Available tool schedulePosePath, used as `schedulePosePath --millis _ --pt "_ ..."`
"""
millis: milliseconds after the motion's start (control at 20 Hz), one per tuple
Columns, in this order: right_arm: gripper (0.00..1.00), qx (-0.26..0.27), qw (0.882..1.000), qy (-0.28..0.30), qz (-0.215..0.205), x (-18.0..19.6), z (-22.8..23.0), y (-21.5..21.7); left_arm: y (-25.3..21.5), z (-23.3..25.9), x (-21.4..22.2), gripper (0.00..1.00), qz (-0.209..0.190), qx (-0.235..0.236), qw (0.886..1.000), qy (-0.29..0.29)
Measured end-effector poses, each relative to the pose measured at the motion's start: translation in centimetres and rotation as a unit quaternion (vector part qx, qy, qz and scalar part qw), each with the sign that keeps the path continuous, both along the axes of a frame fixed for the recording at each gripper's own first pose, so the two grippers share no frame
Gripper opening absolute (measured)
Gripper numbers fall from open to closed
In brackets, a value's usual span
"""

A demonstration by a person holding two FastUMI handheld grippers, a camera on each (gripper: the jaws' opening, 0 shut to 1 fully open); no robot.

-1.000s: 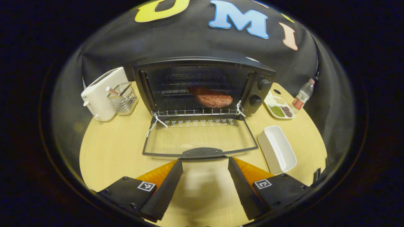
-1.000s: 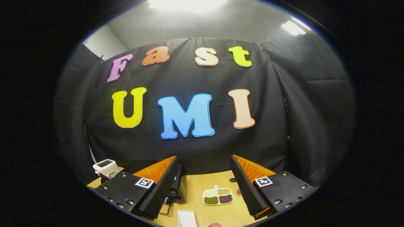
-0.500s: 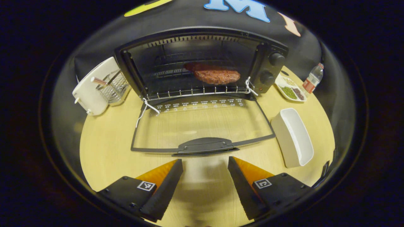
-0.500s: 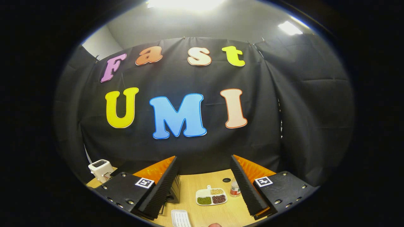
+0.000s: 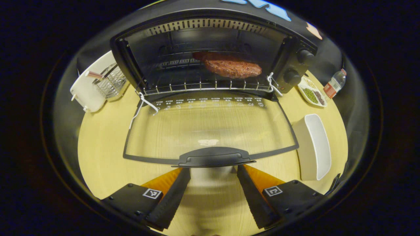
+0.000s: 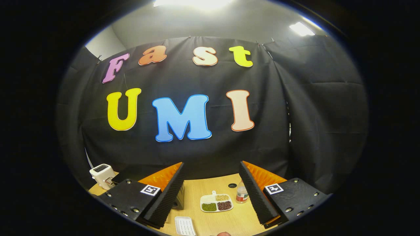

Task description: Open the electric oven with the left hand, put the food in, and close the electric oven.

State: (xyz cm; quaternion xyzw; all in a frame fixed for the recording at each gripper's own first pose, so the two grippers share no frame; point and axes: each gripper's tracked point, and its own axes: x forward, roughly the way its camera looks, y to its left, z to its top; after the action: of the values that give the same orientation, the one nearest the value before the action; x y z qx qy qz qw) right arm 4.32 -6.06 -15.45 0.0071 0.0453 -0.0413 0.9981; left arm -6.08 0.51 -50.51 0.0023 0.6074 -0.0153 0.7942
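Observation:
The black electric oven (image 5: 295, 49) stands open in the left gripper view, its glass door (image 5: 210, 127) folded down flat over the table. A brown piece of meat (image 5: 233, 68) lies on the wire rack (image 5: 203, 86) inside. The door's black handle (image 5: 215, 156) is just ahead of my left gripper (image 5: 213, 191), which is open and empty, its fingertips right under the handle's edge. My right gripper (image 6: 212, 193) is open and empty, held high and facing the booth wall. A corner of the oven (image 6: 178, 200) shows behind its left finger.
On the wooden table (image 5: 105, 154): a white toaster (image 5: 87, 90) and wire basket (image 5: 113, 83) left of the oven, a white rectangular dish (image 5: 316, 144) to the right, a divided plate of beans (image 5: 311, 95) and a small bottle (image 5: 333, 87) beyond.
My left gripper has moved forward and down toward the open oven, so the door handle now sits at its fingertips. The right gripper view has drifted slightly; its gripper stays open.

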Motion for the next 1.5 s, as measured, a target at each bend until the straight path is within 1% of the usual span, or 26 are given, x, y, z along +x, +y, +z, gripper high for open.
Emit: schedulePosePath --millis 150,200,350,550,600,800,850,900,950,1000,1050,1100,1200,1250,1300,1350,1400,1450,1500 --pt "1.0 0.002 1.0 0.005 -0.001 0.0 -0.2 0.0 0.0 0.3 0.0 0.92 0.005 -0.003 1.0 0.002" --pt "1.0 0.002 1.0 0.006 -0.001 0.0 -0.3 0.0 0.0 0.5 0.0 0.97 0.005 -0.003 1.0 0.0" --pt "1.0 0.002 1.0 0.008 0.001 0.1 -0.4 0.1 -0.1 1.6 -0.1 0.97 0.003 -0.003 1.0 -0.014" --pt "1.0 0.0 1.0 0.007 0.009 0.2 -0.3 0.8 -0.1 3.5 -0.1 0.97 0.006 -0.014 0.999 -0.04" --pt "0.95 0.0 1.0 0.006 0.012 0.2 -0.1 1.1 -0.2 4.1 0.1 0.97 0.008 -0.016 0.999 -0.049" --pt "0.95 0.0 1.0 0.004 0.023 0.4 0.2 1.7 -0.4 6.2 0.6 0.97 0.013 -0.028 0.997 -0.076" --pt "1.0 0.002 1.0 0.004 0.025 0.4 0.1 2.0 -0.4 6.5 0.7 0.97 0.013 -0.029 0.996 -0.081" --pt "1.0 0.002 1.0 0.003 0.027 0.3 0.3 2.1 -0.3 6.8 0.7 1.0 0.012 -0.028 0.996 -0.085" --pt "0.95 0.002 1.0 0.001 0.028 0.4 0.4 2.2 -0.3 7.1 0.8 1.0 0.011 -0.026 0.996 -0.09" --pt "0.95 0.001 1.0 -0.001 0.03 0.4 0.5 2.3 -0.3 7.2 0.8 1.0 0.01 -0.025 0.995 -0.092" --pt "0.95 -0.001 1.0 -0.001 0.03 0.3 0.6 2.2 -0.3 7.4 0.8 0.97 0.011 -0.024 0.995 -0.093" --pt "1.0 -0.002 1.0 -0.001 0.03 0.3 0.7 2.1 -0.4 7.5 0.9 0.97 0.012 -0.025 0.995 -0.093" --pt "1.0 -0.001 1.0 -0.002 0.028 0.1 0.8 1.9 -0.3 8.1 1.1 0.97 0.015 -0.025 0.995 -0.098" --pt "1.0 -0.001 1.0 -0.002 0.026 0.2 0.7 1.7 -0.3 8.4 1.3 1.0 0.015 -0.023 0.994 -0.106" --pt "1.0 0.0 1.0 -0.001 0.024 0.0 0.8 1.4 -0.3 8.7 1.5 1.0 0.012 -0.02 0.993 -0.114" --pt "0.95 0.002 1.0 -0.001 0.022 0.1 0.8 1.2 -0.4 9.0 1.6 0.98 0.008 -0.016 0.993 -0.119" --pt "0.95 0.002 1.0 0.001 0.02 0.1 0.5 1.1 -0.4 9.1 1.7 0.99 0.006 -0.014 0.992 -0.122" --pt "1.0 0.001 1.0 0.005 0.018 0.1 0.3 1.0 -0.5 9.4 1.9 1.0 0.006 -0.012 0.992 -0.126" --pt "1.0 -0.001 1.0 0.008 0.018 0.0 0.2 1.0 -0.4 9.8 2.2 1.0 0.007 -0.01 0.991 -0.133"
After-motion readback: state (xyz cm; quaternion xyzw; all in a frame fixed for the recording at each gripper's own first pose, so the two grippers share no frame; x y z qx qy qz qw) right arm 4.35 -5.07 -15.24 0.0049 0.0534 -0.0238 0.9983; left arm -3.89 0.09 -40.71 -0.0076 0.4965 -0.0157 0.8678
